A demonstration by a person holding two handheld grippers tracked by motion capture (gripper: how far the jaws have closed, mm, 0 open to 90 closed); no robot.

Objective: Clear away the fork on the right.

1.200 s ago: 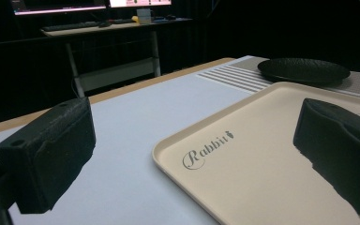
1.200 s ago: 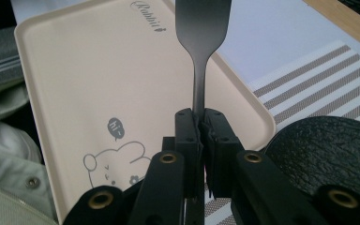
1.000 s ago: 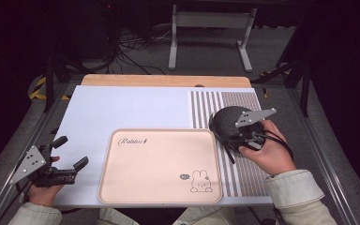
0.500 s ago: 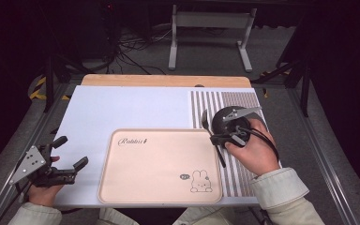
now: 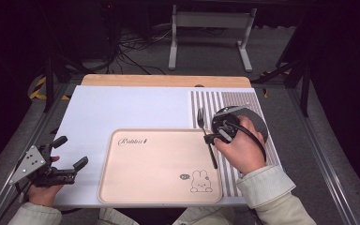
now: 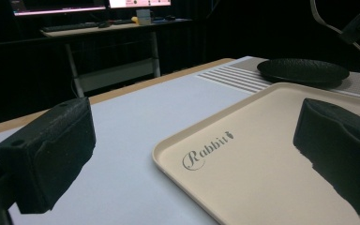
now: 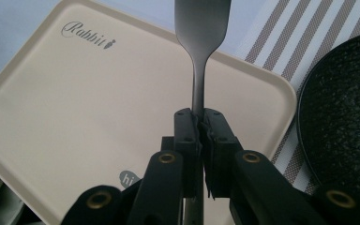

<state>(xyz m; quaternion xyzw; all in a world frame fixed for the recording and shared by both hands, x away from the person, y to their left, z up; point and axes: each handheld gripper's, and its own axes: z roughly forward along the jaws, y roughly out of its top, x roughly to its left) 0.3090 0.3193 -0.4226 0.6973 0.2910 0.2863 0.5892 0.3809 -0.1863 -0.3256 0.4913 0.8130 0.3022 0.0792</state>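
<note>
1. Right gripper view: right gripper (image 7: 200,129) had jaws clamped on a fork (image 7: 200,28) at its neck, long axis running straight ahead of the jaws, over the tray (image 7: 98,103) edge.
2. Black plate (image 7: 342,108) lay just to the jaws' right on a striped mat (image 7: 272,42).
3. Left gripper (image 6: 192,154), jaws apart & empty, sat well off; right hand was nearer.
4. Tray print read "Rabbit" and "hi".

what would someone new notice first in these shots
The big beige tray with its "Rabbit" lettering and bunny drawing sits at the table's near edge. Over its right rim, the right gripper has its jaws shut on a metal fork, beside a dark textured plate on the striped mat. At near left, the left gripper hangs open.
</note>
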